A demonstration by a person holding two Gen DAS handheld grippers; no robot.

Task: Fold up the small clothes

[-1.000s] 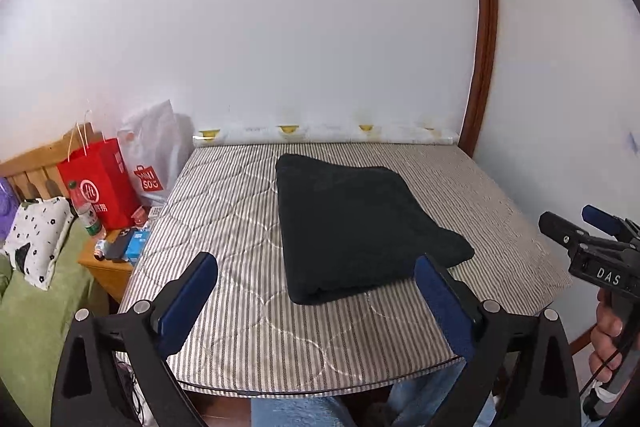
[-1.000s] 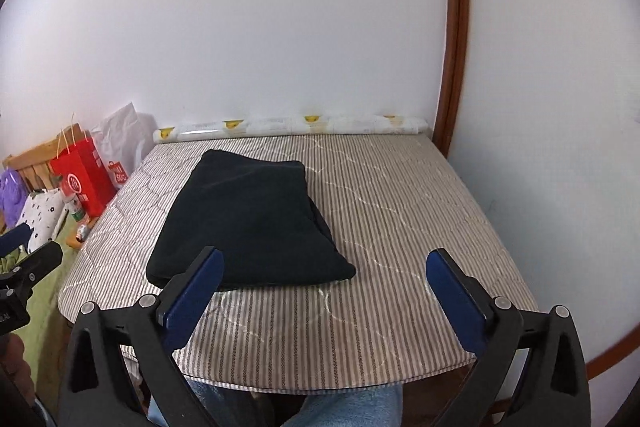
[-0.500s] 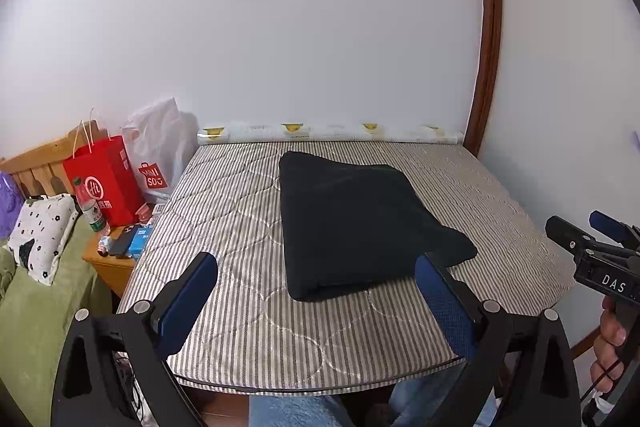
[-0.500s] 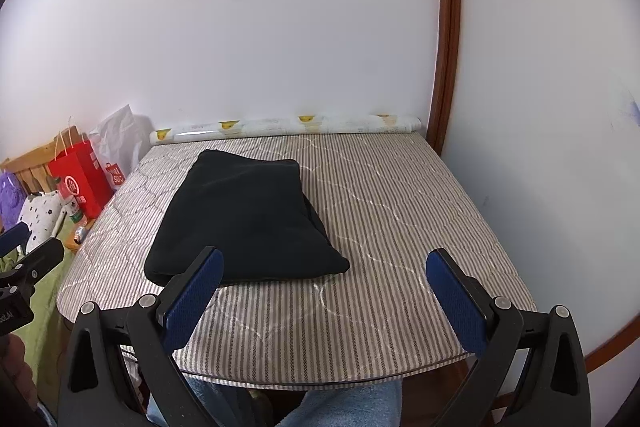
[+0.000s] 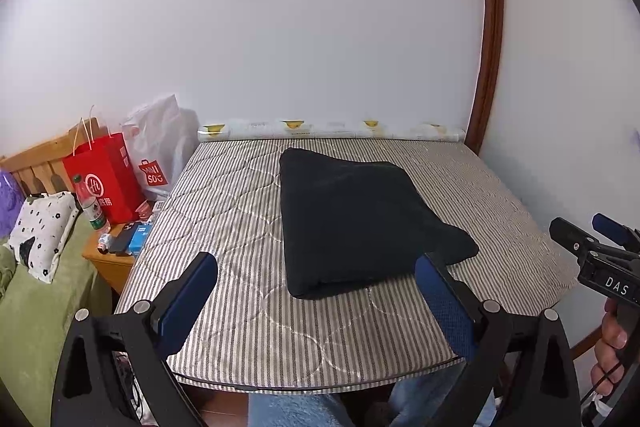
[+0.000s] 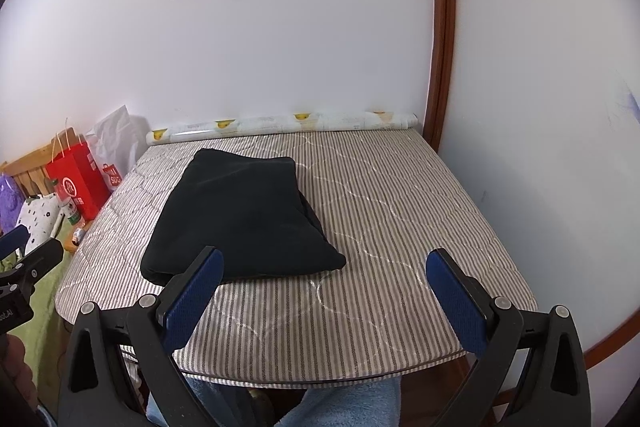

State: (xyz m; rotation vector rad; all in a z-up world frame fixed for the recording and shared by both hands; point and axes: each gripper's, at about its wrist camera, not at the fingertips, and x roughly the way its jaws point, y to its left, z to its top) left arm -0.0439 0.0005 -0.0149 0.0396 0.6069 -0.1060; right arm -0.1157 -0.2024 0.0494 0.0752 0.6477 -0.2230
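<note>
A black garment (image 5: 360, 223) lies folded into a thick rectangle on the striped quilted table cover (image 5: 224, 211); it also shows in the right wrist view (image 6: 244, 219), left of middle. My left gripper (image 5: 316, 283) is open and empty, held back above the table's near edge in front of the garment. My right gripper (image 6: 324, 279) is open and empty, also near the front edge, to the right of the garment. Neither touches the cloth. The right gripper shows at the right edge of the left wrist view (image 5: 592, 247).
A rolled sheet (image 5: 332, 129) lies along the wall at the table's far edge. Left of the table stand a red paper bag (image 5: 102, 175), a white bag (image 5: 156, 147) and a small wooden stand with a bottle (image 5: 90, 203). A wall with brown trim (image 6: 440, 39) is on the right.
Both grippers have drawn back and tilted up slightly, so the table and garment sit a little lower in view. The garment has not moved. Both stay open.
</note>
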